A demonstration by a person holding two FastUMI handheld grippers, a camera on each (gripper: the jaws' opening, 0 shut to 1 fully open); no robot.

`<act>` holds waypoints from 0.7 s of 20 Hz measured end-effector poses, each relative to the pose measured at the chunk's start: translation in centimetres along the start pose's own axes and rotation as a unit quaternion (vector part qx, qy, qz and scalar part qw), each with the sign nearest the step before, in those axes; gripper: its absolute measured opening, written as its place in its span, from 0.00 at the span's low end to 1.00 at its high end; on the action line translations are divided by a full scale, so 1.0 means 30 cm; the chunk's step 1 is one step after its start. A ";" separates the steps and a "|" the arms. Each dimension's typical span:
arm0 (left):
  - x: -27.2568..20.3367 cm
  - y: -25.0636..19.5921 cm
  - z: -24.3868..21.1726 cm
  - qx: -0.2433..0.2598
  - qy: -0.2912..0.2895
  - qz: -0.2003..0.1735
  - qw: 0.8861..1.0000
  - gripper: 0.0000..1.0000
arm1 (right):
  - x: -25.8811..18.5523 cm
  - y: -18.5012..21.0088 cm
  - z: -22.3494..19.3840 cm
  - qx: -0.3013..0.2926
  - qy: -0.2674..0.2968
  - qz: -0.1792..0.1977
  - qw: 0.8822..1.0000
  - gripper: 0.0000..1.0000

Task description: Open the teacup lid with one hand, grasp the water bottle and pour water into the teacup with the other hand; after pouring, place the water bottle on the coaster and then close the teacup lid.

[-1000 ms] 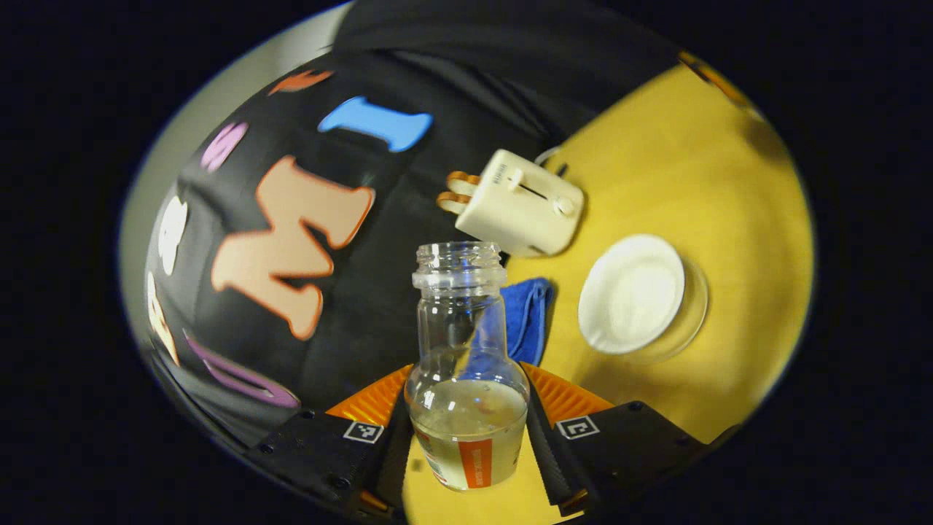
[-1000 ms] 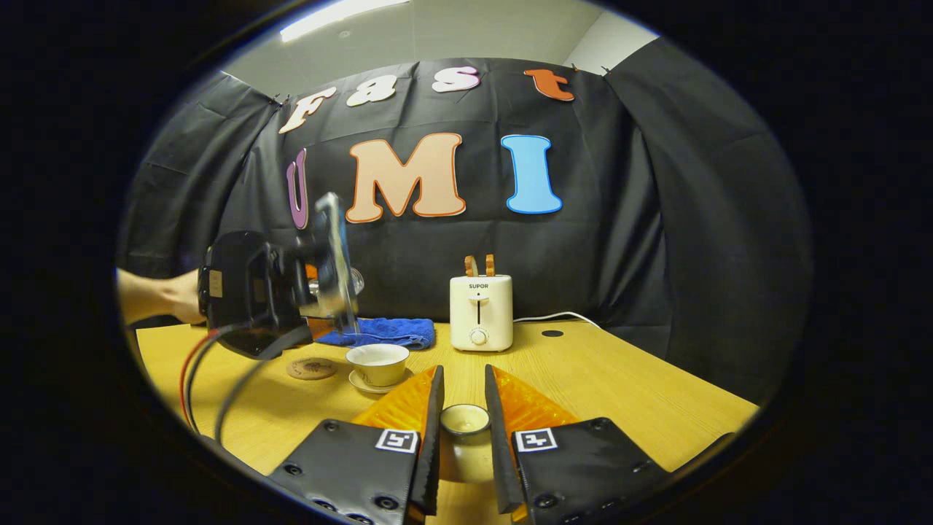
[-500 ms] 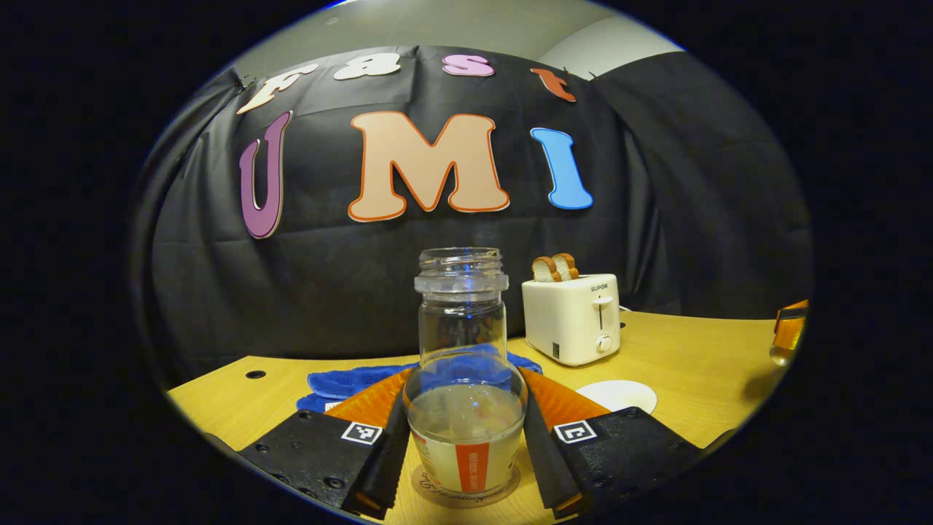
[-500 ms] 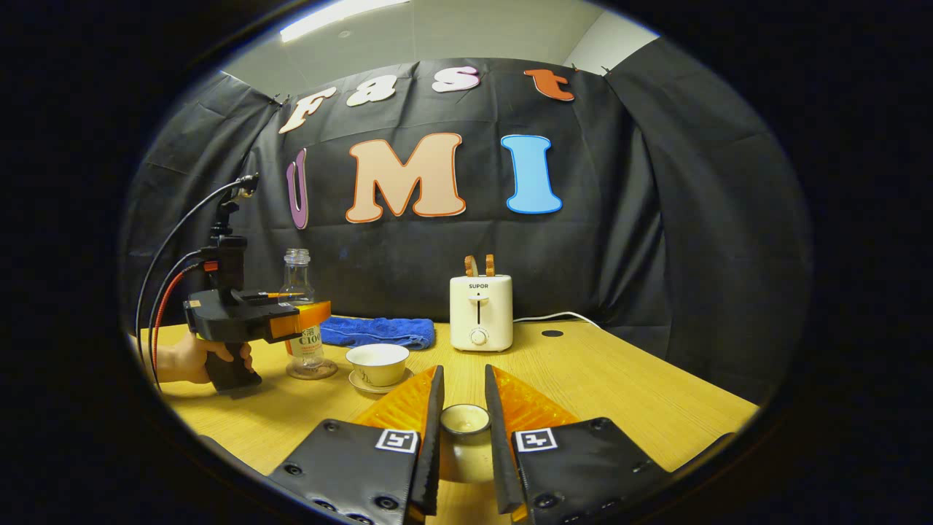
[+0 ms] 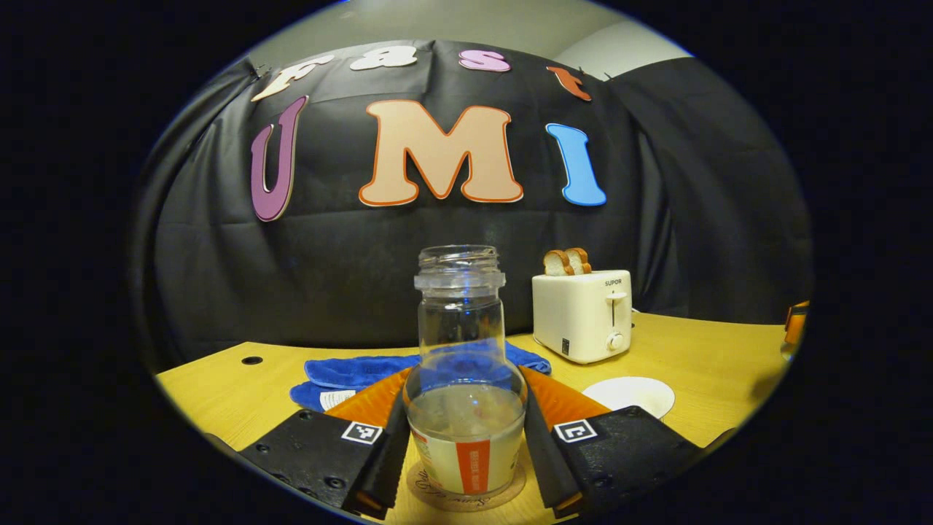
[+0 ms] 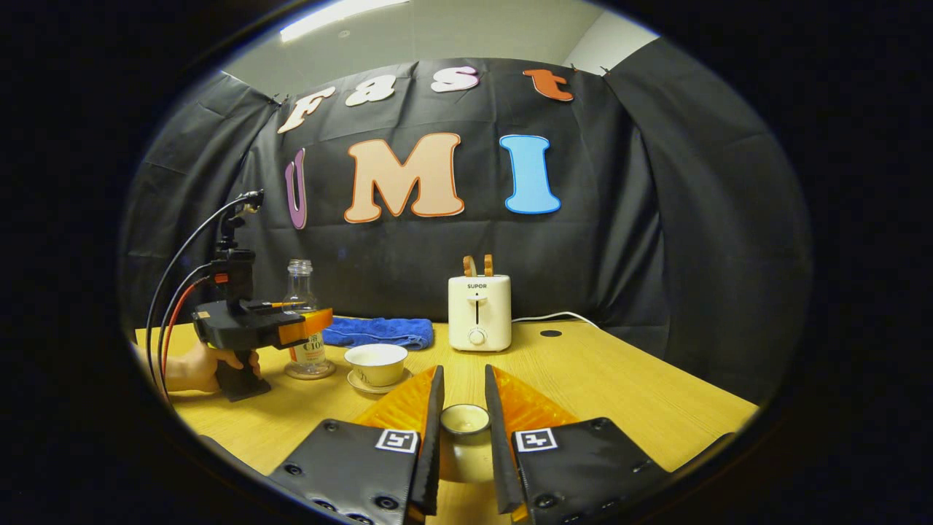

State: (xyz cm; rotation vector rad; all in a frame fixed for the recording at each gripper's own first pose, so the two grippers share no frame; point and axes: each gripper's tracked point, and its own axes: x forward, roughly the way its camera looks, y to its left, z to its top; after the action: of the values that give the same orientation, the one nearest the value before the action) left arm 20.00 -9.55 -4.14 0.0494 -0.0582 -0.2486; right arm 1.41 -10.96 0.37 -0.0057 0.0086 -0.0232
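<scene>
table (image 6: 598, 379): your landmark is the toaster (image 6: 477, 312) | water bottle (image 5: 464, 379) upright on coaster (image 5: 466, 494) left of it, your left claw (image 5: 464, 437) clamping it | teacup (image 6: 376, 363) uncovered | right claw (image 6: 463, 445) gripping lid (image 6: 464, 421) | left: release, recap

Left gripper view: cam low over table (image 5: 700, 357), facing back wall, right up close on water bottle (image 5: 465, 379) between own fingers. Right gripper view: also low, facing same wall, sits further right and back, teacup lid (image 6: 465, 421) close at bottom. Both catch toaster (image 5: 582, 316) (image 6: 477, 312), blue towel (image 5: 350, 372) (image 6: 379, 332), teacup (image 6: 376, 363); right one sees left gripper (image 6: 310, 324) off to its left.
</scene>
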 end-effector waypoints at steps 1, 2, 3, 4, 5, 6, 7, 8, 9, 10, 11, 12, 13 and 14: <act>0.000 0.001 0.009 -0.004 -0.003 0.001 1.000 0.70 | -0.001 -0.003 0.001 0.000 0.000 -0.001 1.000 0.34; 0.002 -0.002 0.007 -0.007 -0.001 0.001 1.000 0.70 | 0.001 -0.003 0.002 0.000 0.000 -0.001 1.000 0.34; -0.001 0.001 0.003 -0.009 0.000 0.001 1.000 0.70 | 0.000 -0.003 0.000 0.000 0.000 -0.002 1.000 0.34; 0.001 0.001 0.005 -0.010 -0.001 0.001 1.000 0.71 | 0.000 -0.002 0.001 0.000 0.000 -0.002 1.000 0.34; 0.002 0.004 0.001 -0.012 -0.001 0.001 1.000 0.71 | 0.000 -0.006 0.000 0.000 0.000 -0.004 1.000 0.34; 0.004 0.002 0.003 -0.013 -0.003 0.000 1.000 0.70 | 0.000 -0.006 0.002 0.000 -0.001 -0.005 1.000 0.34; 0.006 0.003 -0.022 -0.019 0.018 -0.002 1.000 0.70 | 0.003 -0.006 0.000 0.000 0.000 -0.005 1.000 0.34; -0.006 0.011 -0.030 -0.025 0.018 0.003 1.000 0.72 | 0.008 -0.004 0.001 0.000 0.000 -0.004 1.000 0.34; 0.004 0.018 -0.008 -0.020 0.009 0.010 1.000 0.76 | 0.003 -0.001 0.000 0.000 0.000 -0.003 1.000 0.34; 0.001 0.014 -0.015 -0.020 0.013 0.008 1.000 0.89 | 0.009 0.002 0.000 0.000 0.000 -0.002 1.000 0.34; -0.003 0.020 -0.013 -0.021 0.013 0.014 1.000 0.98 | 0.011 0.005 0.000 0.000 0.000 -0.001 1.000 0.34; -0.008 0.019 -0.019 -0.022 0.016 0.013 1.000 0.96 | 0.019 0.012 0.000 0.000 0.000 0.001 1.000 0.34; -0.016 0.018 -0.021 -0.023 0.017 0.014 0.999 0.95 | 0.032 0.025 -0.001 0.001 0.000 0.006 1.000 0.34; -0.025 0.020 -0.016 -0.022 0.016 0.014 1.000 0.96 | 0.048 0.039 -0.003 0.001 0.000 0.012 1.000 0.34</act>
State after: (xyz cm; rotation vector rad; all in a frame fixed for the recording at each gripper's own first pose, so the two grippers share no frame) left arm 19.44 -8.78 -4.62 0.0086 -0.0222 -0.2215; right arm 2.89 -9.82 0.27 -0.0042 0.0095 0.0008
